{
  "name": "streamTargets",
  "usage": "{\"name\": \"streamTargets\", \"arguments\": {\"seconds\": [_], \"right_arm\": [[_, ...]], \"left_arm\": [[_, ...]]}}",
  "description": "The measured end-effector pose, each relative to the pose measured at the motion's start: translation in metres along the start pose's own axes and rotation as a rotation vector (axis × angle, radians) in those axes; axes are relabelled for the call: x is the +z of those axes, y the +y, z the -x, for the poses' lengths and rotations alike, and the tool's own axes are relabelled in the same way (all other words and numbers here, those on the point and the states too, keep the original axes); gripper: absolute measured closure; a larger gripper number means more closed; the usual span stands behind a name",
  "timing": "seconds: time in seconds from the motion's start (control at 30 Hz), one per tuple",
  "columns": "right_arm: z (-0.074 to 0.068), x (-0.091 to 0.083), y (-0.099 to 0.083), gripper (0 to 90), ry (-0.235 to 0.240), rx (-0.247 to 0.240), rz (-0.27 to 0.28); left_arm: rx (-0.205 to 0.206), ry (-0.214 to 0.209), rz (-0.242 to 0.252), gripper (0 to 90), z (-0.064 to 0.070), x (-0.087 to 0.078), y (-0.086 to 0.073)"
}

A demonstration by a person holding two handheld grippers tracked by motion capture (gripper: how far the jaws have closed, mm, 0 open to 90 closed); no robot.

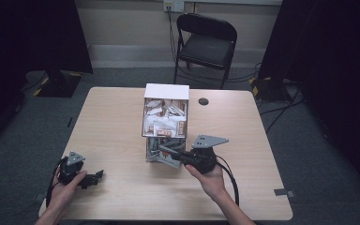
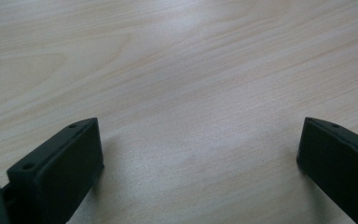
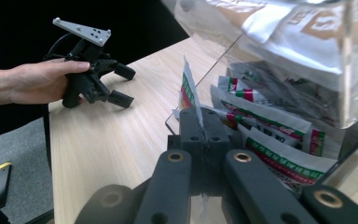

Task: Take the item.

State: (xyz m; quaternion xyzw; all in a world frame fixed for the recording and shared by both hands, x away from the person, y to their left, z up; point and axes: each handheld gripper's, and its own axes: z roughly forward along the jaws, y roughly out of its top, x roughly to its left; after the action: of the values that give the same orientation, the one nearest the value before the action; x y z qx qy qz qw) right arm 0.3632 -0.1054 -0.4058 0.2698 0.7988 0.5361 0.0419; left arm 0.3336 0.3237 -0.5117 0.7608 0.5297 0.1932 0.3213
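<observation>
A clear dispenser box (image 1: 166,117) with a white lid stands mid-table, its upper part packed with white and brown sachets (image 3: 307,28). Red-and-green sachets (image 3: 270,116) lie in its lower tray. My right gripper (image 3: 199,116) reaches into that tray's front and is shut on one red-and-green sachet (image 3: 189,91), which stands on edge between its jaws. In the high view the right gripper (image 1: 165,152) points left at the box's base. My left gripper (image 1: 95,177) rests near the table's front left corner, open, with bare wood between its jaws (image 2: 200,140). The left gripper (image 3: 120,85) is also in the right gripper view.
The light wooden table (image 1: 117,117) has a small round black cap (image 1: 203,101) right of the box. A black folding chair (image 1: 206,42) stands beyond the far edge. Dark screens flank the room, and cables run across the grey floor.
</observation>
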Motion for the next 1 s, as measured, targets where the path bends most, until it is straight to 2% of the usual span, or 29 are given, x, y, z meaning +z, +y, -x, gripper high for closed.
{"name": "streamTargets", "arguments": {"seconds": [0.43,0.67,1.0], "right_arm": [[-0.009,-0.013,0.000,90.0,0.000,-0.005,-0.002],[-0.006,-0.028,-0.001,90.0,-0.001,0.025,0.021],[0.002,-0.048,-0.009,90.0,-0.035,0.043,0.039]], "left_arm": [[0.000,0.000,0.000,0.0,0.000,0.000,0.000],[0.000,0.000,0.000,0.0,0.000,0.000,0.000],[0.000,0.000,0.000,0.0,0.000,0.000,0.000]]}}
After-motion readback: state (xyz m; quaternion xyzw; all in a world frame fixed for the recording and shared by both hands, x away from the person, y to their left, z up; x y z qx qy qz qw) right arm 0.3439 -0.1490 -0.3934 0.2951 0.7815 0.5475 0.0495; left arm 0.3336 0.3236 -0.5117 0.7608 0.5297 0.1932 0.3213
